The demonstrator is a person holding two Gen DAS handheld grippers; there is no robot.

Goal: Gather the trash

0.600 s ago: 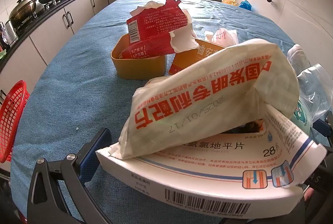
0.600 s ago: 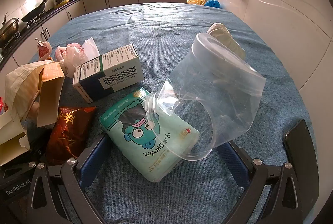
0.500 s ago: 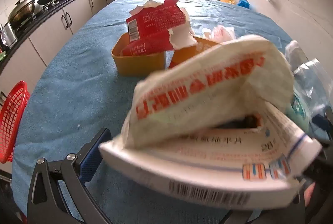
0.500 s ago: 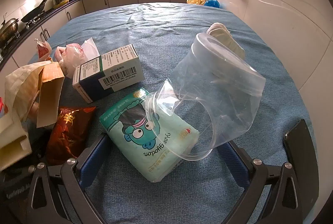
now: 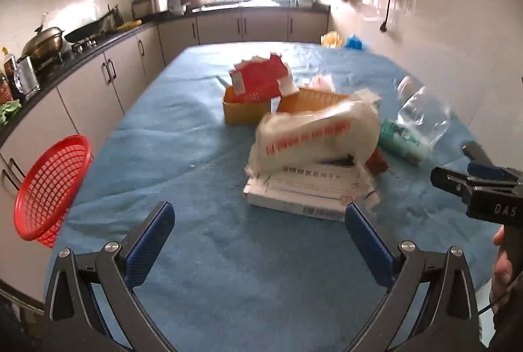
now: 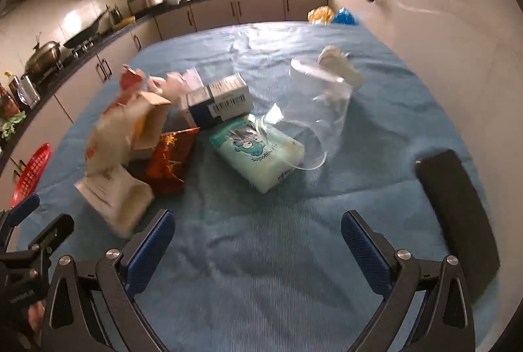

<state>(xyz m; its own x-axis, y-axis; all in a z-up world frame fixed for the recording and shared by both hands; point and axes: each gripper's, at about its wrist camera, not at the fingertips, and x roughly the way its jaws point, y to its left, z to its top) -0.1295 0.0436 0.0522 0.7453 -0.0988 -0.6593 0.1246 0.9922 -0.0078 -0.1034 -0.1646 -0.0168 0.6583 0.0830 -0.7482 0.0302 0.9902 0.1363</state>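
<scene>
Trash lies in a heap on the blue-covered table. A white paper bag with red print rests on a flat white medicine box; the box also shows in the right wrist view. My left gripper is open and empty, just short of that box. My right gripper is open and empty, back from a green tissue pack, a clear plastic tub, a red snack bag and a blue-white box.
A yellow tub with a torn red carton stands behind the heap. A red mesh basket hangs off the table's left edge. A black phone lies at the right. Kitchen counters run along the left and back.
Both grippers have pulled back and up from the heap. The white bag and medicine box, close between my left fingers before, now lie free on the table ahead of them.
</scene>
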